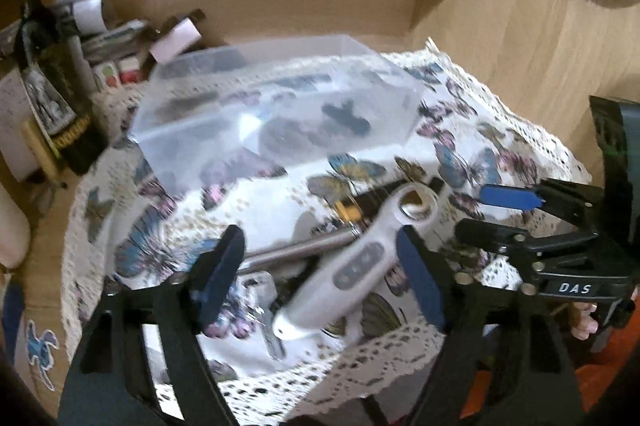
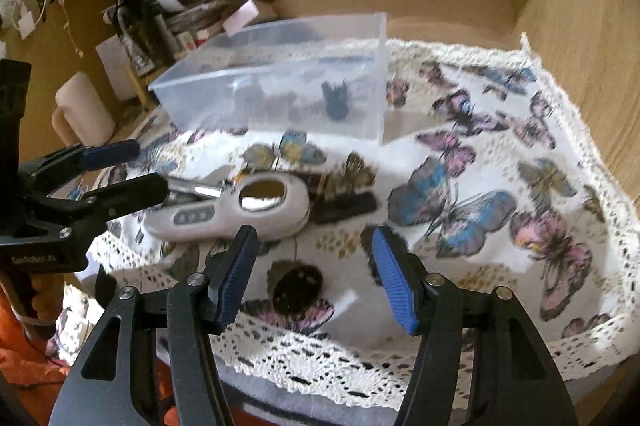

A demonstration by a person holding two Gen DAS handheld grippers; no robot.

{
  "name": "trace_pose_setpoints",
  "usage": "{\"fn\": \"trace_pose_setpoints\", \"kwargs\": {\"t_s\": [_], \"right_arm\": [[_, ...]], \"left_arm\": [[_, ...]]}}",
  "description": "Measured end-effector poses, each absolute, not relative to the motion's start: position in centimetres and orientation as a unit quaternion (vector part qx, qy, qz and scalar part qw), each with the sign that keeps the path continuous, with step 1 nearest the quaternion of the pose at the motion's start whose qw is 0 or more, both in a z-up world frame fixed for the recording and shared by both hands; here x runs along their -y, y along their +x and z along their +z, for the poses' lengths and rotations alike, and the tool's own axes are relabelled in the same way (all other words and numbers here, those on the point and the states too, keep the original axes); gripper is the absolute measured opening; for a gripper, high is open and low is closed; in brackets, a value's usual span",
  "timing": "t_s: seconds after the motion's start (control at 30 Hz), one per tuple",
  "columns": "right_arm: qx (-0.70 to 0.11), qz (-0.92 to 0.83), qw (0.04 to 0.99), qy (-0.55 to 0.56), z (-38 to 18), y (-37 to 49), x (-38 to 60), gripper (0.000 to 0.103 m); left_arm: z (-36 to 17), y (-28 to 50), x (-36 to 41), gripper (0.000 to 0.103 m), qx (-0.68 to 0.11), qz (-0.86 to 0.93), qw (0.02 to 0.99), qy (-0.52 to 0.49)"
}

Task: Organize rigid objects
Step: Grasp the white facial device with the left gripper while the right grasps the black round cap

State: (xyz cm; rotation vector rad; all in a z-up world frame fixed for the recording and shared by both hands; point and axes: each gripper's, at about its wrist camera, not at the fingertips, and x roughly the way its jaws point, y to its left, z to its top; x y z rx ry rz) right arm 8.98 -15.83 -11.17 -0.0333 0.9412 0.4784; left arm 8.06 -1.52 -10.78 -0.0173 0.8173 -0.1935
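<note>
A white handheld device [image 1: 352, 272] with a ring-shaped head lies on the butterfly cloth [image 1: 492, 130] atop a metal rod [image 1: 296, 250] and a black tool with a yellow band [image 1: 352, 212]. My left gripper [image 1: 320, 276] is open, its pads on either side of the device's handle without touching it. My right gripper [image 2: 316, 280] is open just above a dark round object [image 2: 298, 286], close to the white device [image 2: 240, 210]. A clear plastic box [image 1: 280, 106] holding dark items stands behind. From the other wrist view each gripper also shows: right gripper [image 1: 494, 214], left gripper [image 2: 136, 170].
Bottles, papers and small boxes [image 2: 160, 22] crowd the back left, with a white mug [image 2: 84, 110] beside them. Wooden shelf walls [image 2: 580, 26] close in the back and right. The cloth's lace edge [image 2: 340, 358] hangs at the front. An orange sleeve [image 2: 24, 354] shows at the lower left.
</note>
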Motion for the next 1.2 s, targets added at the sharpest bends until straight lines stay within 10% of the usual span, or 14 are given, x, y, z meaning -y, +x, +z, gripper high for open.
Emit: {"fn": "trace_pose_setpoints", "kwargs": {"t_s": [0.27, 1.2], "right_arm": [[-0.463, 0.266, 0.845, -0.035, -12.4, 8.2, 15.0, 0.029], [-0.442, 0.197, 0.875, 0.002, -12.0, 9.2, 19.5, 0.029]], "left_arm": [[-12.3, 8.4, 3.5, 0.055, -0.43, -0.13, 0.893, -0.008], [-14.7, 13.6, 9.6, 0.038, -0.463, -0.195, 0.861, 0.075]]}}
